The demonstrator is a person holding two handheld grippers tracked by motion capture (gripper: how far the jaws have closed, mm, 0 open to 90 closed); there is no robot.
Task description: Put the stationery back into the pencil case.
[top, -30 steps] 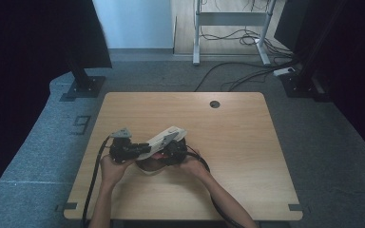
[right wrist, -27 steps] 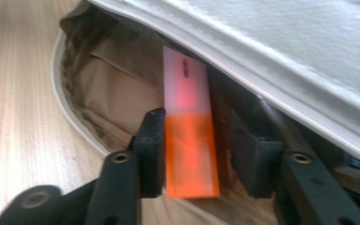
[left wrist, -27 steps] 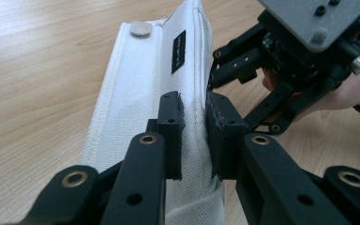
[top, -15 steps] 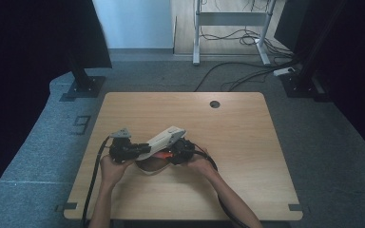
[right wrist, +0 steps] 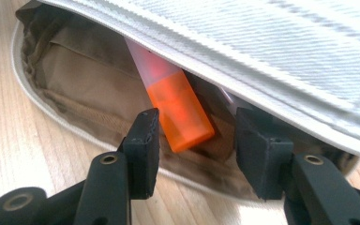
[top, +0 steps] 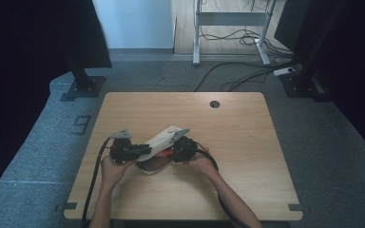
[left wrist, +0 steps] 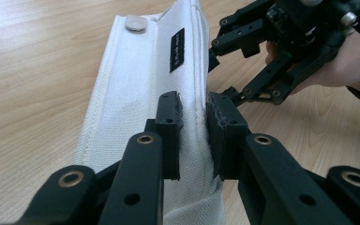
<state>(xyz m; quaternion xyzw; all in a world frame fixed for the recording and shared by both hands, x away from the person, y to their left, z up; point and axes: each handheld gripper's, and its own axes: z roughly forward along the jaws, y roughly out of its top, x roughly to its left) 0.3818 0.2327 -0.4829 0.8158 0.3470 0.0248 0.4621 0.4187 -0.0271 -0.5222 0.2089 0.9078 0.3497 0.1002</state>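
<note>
A white canvas pouch (top: 164, 138) lies near the table's front left. My left gripper (left wrist: 194, 101) is shut on the pouch's flap (left wrist: 140, 84) and holds it raised; a metal snap (left wrist: 136, 22) and a black label (left wrist: 177, 43) sit on the flap. Under the lifted flap (right wrist: 262, 51) the brown lining (right wrist: 84, 70) shows, and an orange marker (right wrist: 180, 110) lies inside. My right gripper (right wrist: 198, 116) is open at the pouch's mouth, its jaws either side of the marker's end without touching it. In the high view the left gripper (top: 140, 149) and right gripper (top: 173, 153) meet at the pouch.
The wooden table (top: 247, 142) has a round cable hole (top: 214, 104) at its far edge. Black cables trail from both grippers off the front edge. Dark stands and floor cables lie beyond the table.
Barely anything: the flap stays lifted in the left gripper, and the right hand has edged slightly at the pouch's opening.
</note>
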